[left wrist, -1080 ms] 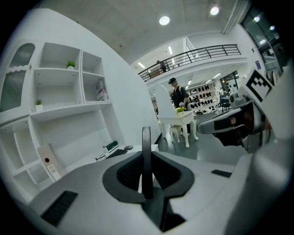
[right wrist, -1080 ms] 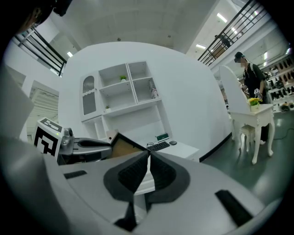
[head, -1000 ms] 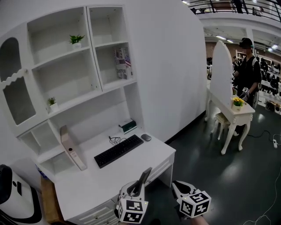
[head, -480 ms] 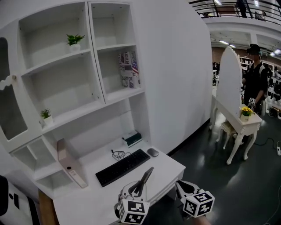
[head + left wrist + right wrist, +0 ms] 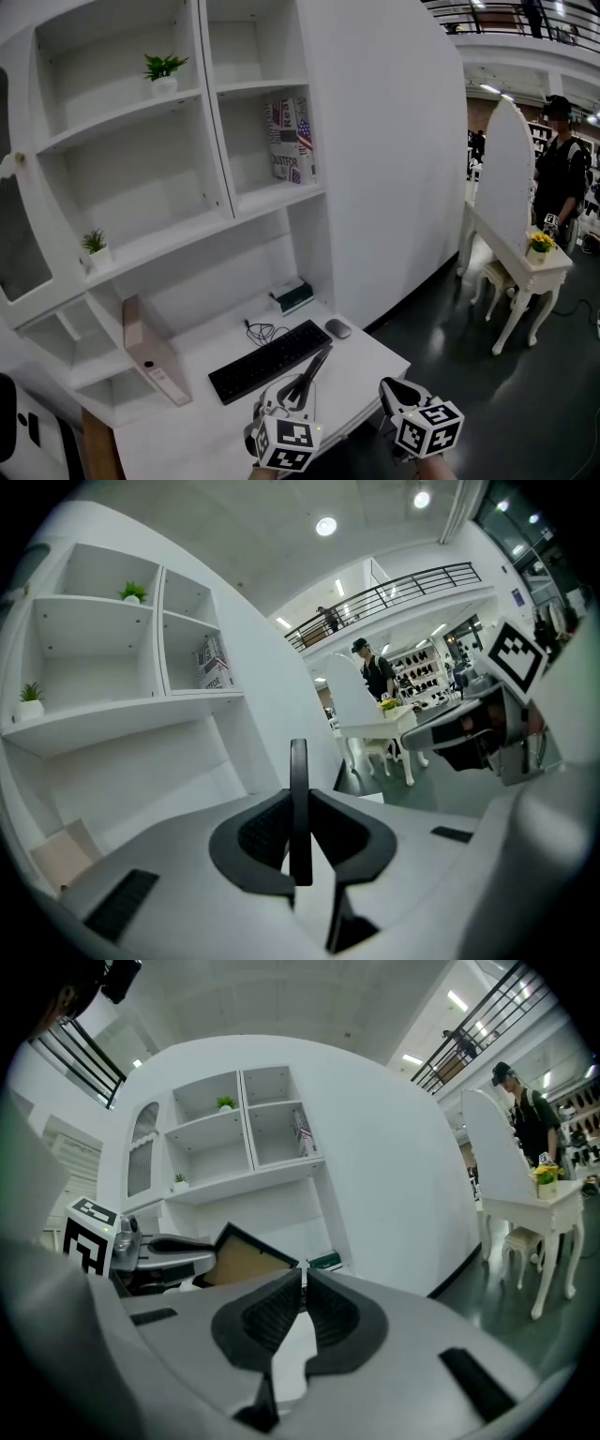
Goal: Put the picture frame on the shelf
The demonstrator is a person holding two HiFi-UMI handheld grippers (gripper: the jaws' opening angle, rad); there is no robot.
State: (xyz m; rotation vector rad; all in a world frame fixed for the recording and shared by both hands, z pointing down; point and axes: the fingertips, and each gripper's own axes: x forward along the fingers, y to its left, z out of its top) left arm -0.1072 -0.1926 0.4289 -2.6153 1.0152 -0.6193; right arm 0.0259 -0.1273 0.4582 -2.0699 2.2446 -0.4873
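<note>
The right gripper view alone shows the broad face of the thin, black-rimmed picture frame (image 5: pixel 248 1262). It is a tan panel inside a dark border, tilted and held at one side by the left gripper (image 5: pixel 204 1262). The left gripper view shows the same frame only edge-on, as a slim dark upright strip pinched between the two jaws, which are clamped on it. In the head view the frame is a narrow dark sliver slanting up from the left gripper. There it lies over the front part of the white desk (image 5: pixel 370 349), by the right end of the flat black keyboard (image 5: pixel 270 360).

Whether the tan panel is the frame's front or its back cannot be told. The lower edge of the head view cuts off both hands.

The right gripper (image 5: pixel 303 1290) has its jaws pressed together with nothing between them. It hangs just beside the left gripper, off the desk's front edge.

The tall white shelf unit (image 5: pixel 267 195) stands behind the desk, well apart from the frame, which is not on it.
</note>
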